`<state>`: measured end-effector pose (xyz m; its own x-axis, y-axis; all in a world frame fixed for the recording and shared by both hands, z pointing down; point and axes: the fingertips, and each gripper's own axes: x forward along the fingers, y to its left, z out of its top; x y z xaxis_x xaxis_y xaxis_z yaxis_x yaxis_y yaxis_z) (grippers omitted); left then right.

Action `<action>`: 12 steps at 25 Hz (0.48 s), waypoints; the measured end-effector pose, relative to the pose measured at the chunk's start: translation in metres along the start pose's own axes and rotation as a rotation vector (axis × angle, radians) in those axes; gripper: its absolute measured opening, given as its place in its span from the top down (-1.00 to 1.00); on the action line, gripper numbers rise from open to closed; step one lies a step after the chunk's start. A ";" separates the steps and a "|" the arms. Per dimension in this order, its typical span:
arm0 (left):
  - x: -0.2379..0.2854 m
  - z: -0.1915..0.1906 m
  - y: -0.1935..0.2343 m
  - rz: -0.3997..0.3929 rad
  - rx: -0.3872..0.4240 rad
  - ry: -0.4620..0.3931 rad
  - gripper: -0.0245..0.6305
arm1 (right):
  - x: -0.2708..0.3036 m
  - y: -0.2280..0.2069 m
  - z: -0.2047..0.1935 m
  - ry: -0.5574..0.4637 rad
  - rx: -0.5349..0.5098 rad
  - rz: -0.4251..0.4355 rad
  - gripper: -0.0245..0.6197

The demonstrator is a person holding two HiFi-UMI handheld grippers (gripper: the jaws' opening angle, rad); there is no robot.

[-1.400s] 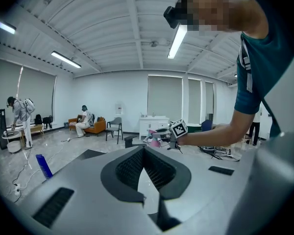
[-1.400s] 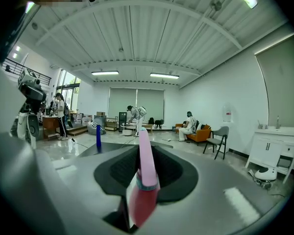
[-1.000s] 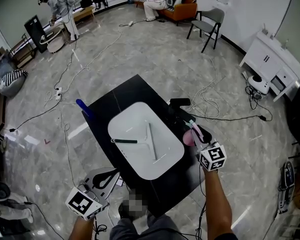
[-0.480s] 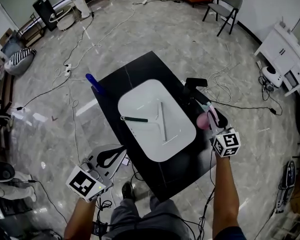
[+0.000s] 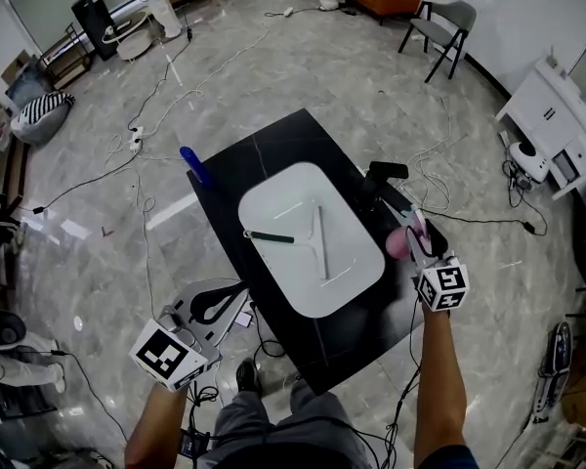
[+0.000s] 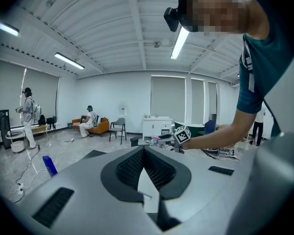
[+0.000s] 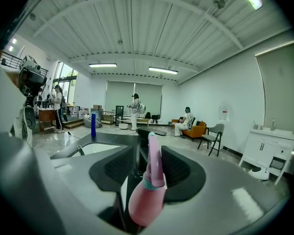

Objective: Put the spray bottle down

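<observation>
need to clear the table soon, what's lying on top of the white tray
On the white tray lie a dark-handled tool and a long pale rod. Nothing covers its top in the head view. The part of the black table beneath it is hidden.

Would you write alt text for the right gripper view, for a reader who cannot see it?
A pink spray bottle stands between the right gripper's opening jaws. A black table with a white tray lies beyond, at left.
</observation>
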<state>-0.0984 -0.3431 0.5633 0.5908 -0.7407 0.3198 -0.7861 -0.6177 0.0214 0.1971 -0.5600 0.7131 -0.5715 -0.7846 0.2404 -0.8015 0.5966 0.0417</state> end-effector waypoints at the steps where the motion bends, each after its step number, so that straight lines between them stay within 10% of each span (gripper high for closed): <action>1: -0.004 0.003 0.001 0.001 0.002 -0.005 0.95 | -0.002 0.001 0.003 0.000 -0.001 -0.006 0.33; 12: -0.047 0.032 0.006 0.001 0.024 -0.068 0.95 | -0.049 0.017 0.070 -0.054 -0.053 -0.062 0.30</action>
<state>-0.1254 -0.3203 0.5182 0.6019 -0.7567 0.2551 -0.7824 -0.6228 -0.0014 0.1989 -0.5233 0.6347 -0.5311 -0.8272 0.1837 -0.8258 0.5539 0.1066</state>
